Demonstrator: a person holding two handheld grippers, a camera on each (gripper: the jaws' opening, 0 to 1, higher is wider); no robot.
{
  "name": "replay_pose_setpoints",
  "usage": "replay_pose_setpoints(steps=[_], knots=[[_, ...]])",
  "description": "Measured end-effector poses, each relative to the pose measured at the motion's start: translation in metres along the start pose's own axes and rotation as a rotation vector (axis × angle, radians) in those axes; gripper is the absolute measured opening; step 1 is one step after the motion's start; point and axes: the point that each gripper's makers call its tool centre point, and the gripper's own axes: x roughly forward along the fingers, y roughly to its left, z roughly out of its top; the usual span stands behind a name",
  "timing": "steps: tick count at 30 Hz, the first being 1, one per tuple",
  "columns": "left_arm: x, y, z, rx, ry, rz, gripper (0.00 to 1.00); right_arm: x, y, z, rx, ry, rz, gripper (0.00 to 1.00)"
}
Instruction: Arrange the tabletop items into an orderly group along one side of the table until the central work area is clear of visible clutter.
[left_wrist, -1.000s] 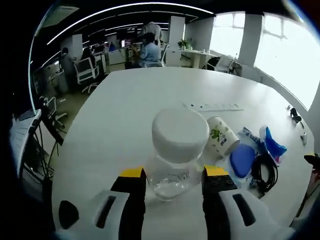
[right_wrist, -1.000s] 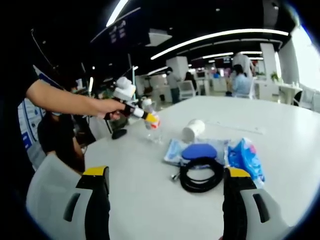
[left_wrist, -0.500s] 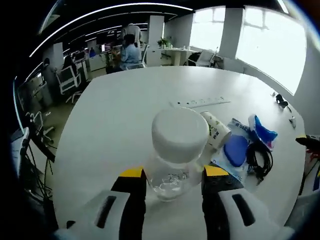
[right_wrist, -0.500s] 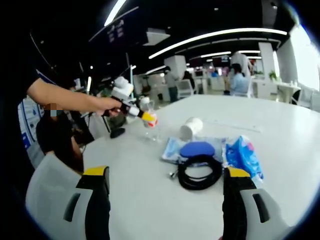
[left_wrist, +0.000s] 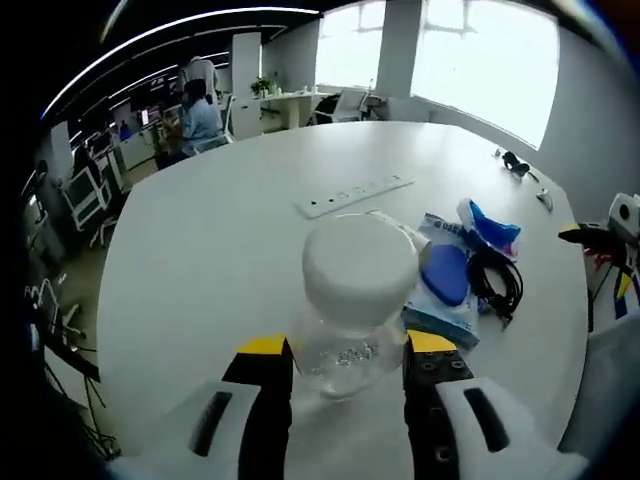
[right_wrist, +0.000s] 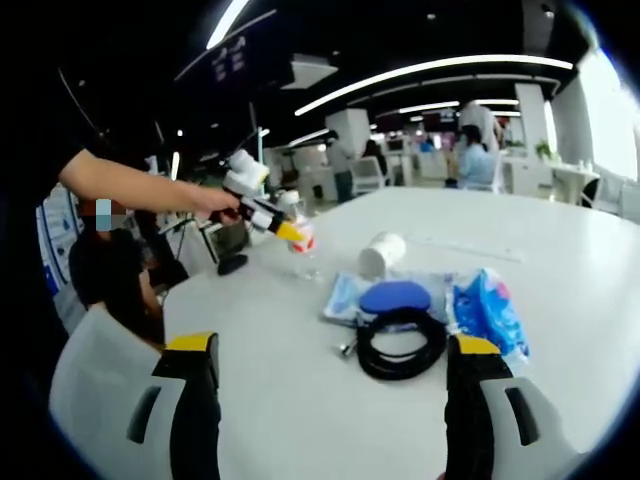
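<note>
The left claw (left_wrist: 345, 362) is shut on a clear bottle (left_wrist: 352, 310) w/ a white cap. The bottle stands up tall between the two jaws, cap on top, and in the right claw view it hangs a bit above the counter (right_wrist: 620, 270), near the far edge, tipped a little.

The right claw (right_wrist: 330, 400) is wide open & holds nothing. It sits low over the counter.

The rest of the stuff is in one bunch: a black cable coil (right_wrist: 400, 343), a blue round lid (right_wrist: 394, 297), a blue packet (right_wrist: 485, 312), and a paper cup (right_wrist: 383, 254) on its side.

From the left claw, the bunch lies ahead & to the right, near. From the right claw, it lies straight ahead, close. So I think the bottle needs to go down right beside the bunch, on the cup side, standing up
</note>
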Motion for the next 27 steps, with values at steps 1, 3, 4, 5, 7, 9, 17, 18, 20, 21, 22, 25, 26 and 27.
replay_pose_setpoints(steps=[1,3,4,5,7,9,17,18,20,21,22,25,26,27], knots=[[0.0001,0.0002,0.0,0.004,0.001,-0.006,0.41,0.0001,0.0,-0.0003,0.0,0.002,-0.001,0.92],[0.0003,-0.0004,0.0,0.016,0.001,-0.021,0.41,0.0003,-0.0001,-0.0005,0.0,0.002,-0.005,0.92],[0.0002,-0.0005,0.0,0.018,0.002,-0.025,0.41,0.0004,0.0001,-0.0006,0.001,0.002,-0.008,0.92],[0.0003,-0.0008,0.0,0.028,0.003,-0.033,0.41,0.0006,0.0003,-0.0006,0.001,0.002,-0.009,0.92],[0.0005,-0.0004,0.0003,0.033,0.002,-0.042,0.41,0.0013,0.0007,-0.0009,0.001,0.003,-0.012,0.92],[0.0007,-0.0007,0.0004,0.046,0.002,-0.053,0.41,0.002,0.0017,-0.001,0.001,0.004,-0.013,0.92],[0.0017,0.0017,0.0009,0.072,0.006,-0.088,0.41,0.0045,0.0045,-0.0013,-0.002,0.009,-0.019,0.92],[0.0017,0.0015,0.0009,0.077,0.006,-0.092,0.41,0.0046,0.0045,-0.0014,-0.002,0.009,-0.02,0.92],[0.0016,0.002,0.0009,0.08,0.008,-0.098,0.41,0.005,0.0048,-0.002,-0.002,0.011,-0.022,0.92],[0.0017,0.0017,0.0008,0.088,0.009,-0.104,0.41,0.0052,0.0052,-0.0019,-0.002,0.011,-0.023,0.92],[0.0017,0.0019,0.0009,0.091,0.01,-0.107,0.41,0.0055,0.0055,-0.002,-0.003,0.011,-0.024,0.92],[0.0018,0.0011,0.0009,0.106,0.011,-0.123,0.41,0.0062,0.006,-0.0024,-0.003,0.013,-0.027,0.92],[0.0018,0.0011,0.001,0.107,0.011,-0.125,0.41,0.0063,0.006,-0.0024,-0.003,0.013,-0.027,0.92],[0.002,0.0004,0.0011,0.116,0.011,-0.134,0.41,0.0066,0.0061,-0.0025,-0.003,0.015,-0.029,0.92]])
